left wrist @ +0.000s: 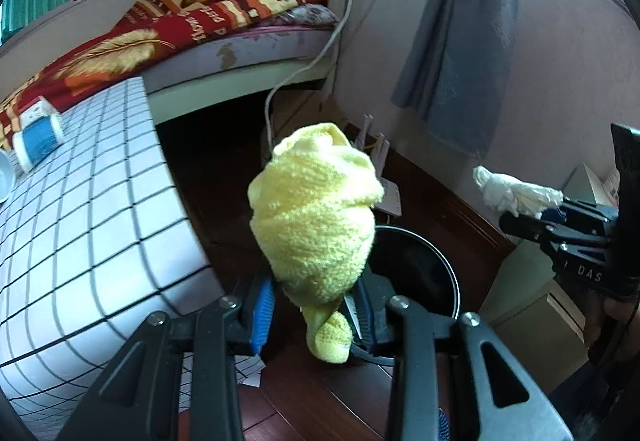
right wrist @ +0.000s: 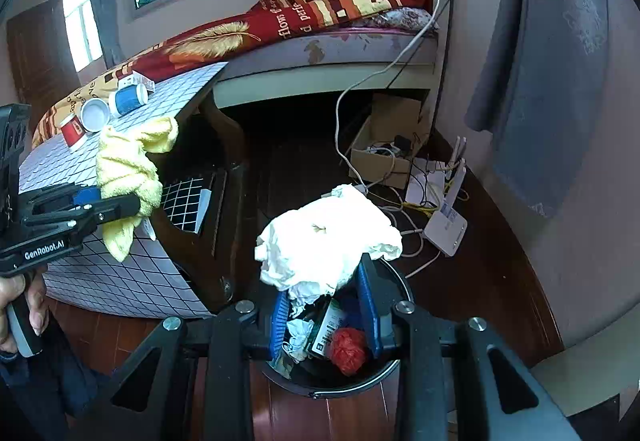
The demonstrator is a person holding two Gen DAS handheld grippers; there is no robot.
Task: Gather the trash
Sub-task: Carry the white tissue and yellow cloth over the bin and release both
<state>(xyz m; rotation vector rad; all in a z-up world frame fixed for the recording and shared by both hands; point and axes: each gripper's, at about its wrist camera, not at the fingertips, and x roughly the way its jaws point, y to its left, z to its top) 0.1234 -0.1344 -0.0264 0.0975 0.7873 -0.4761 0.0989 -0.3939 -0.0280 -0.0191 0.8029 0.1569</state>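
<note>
My left gripper (left wrist: 310, 301) is shut on a yellow knitted cloth (left wrist: 316, 217), held up beside the table edge; it also shows in the right wrist view (right wrist: 124, 169). My right gripper (right wrist: 326, 305) is shut on a wad of white crumpled paper (right wrist: 328, 237), held right above the black trash bin (right wrist: 384, 369). The bin holds a red wad (right wrist: 348, 351), a green packet and white scraps. In the left wrist view the bin (left wrist: 424, 265) sits behind the cloth and the right gripper (left wrist: 520, 221) holds the paper (left wrist: 512, 193) at right.
A table with a checked cloth (right wrist: 132, 273) stands at left, with a blue-labelled jar (right wrist: 128, 99), a white lid and a red cup (right wrist: 74, 131) on it. A bed (right wrist: 320, 41) is behind. A cardboard box, cables and a white router (right wrist: 444, 229) lie on the floor.
</note>
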